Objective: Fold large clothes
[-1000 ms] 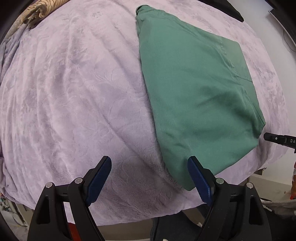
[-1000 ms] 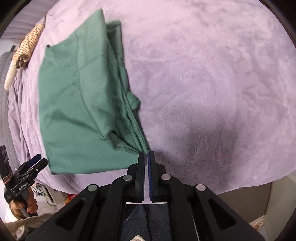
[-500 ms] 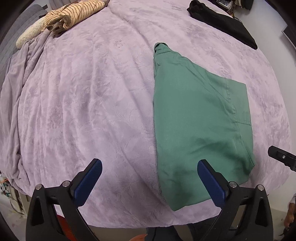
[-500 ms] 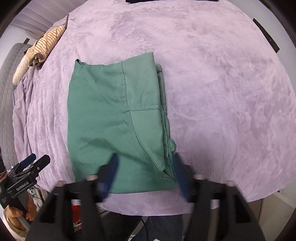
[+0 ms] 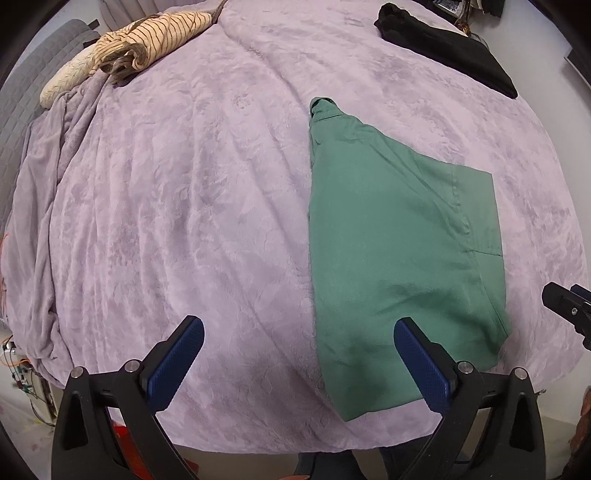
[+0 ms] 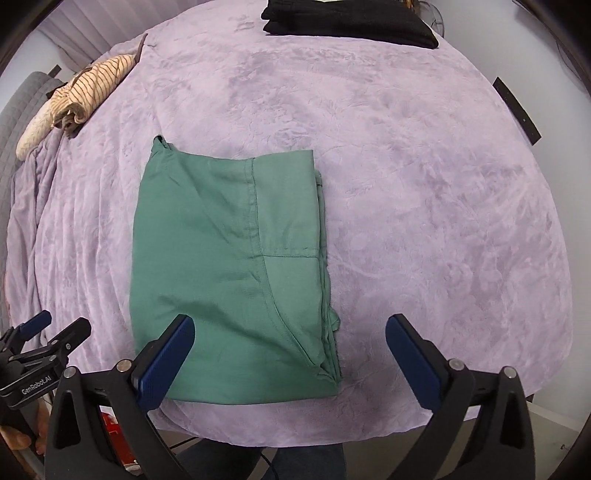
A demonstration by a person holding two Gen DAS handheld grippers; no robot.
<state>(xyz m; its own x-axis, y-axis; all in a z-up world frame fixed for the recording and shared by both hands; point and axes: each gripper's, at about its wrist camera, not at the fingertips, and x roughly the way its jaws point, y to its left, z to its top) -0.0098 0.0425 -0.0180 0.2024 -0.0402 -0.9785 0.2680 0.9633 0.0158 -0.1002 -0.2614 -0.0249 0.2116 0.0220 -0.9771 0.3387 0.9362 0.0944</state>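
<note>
Green garment (image 6: 229, 273) lies folded into a rough rectangle on the bed (image 6: 424, 184), near its front edge, left of centre in the right wrist view. Left gripper (image 5: 299, 360): jaws wide apart, nothing between the pads. Right gripper (image 6: 290, 356): jaws opening, nothing pinched; the cloth lies below on the bed.

Judgement: fold looks close to finished. If another fold is wanted, grab the two near corners, one per gripper, and lift evenly. The right edge stacks several loose layers, so pinch all of them or the stack will slide apart. The far left corner is bunched; flatten it first.

Around: striped garment (image 5: 140, 40) at the far left corner of the bed, black garment (image 6: 351, 18) at the far edge. Both well apart from the green one, nothing blocking.
</note>
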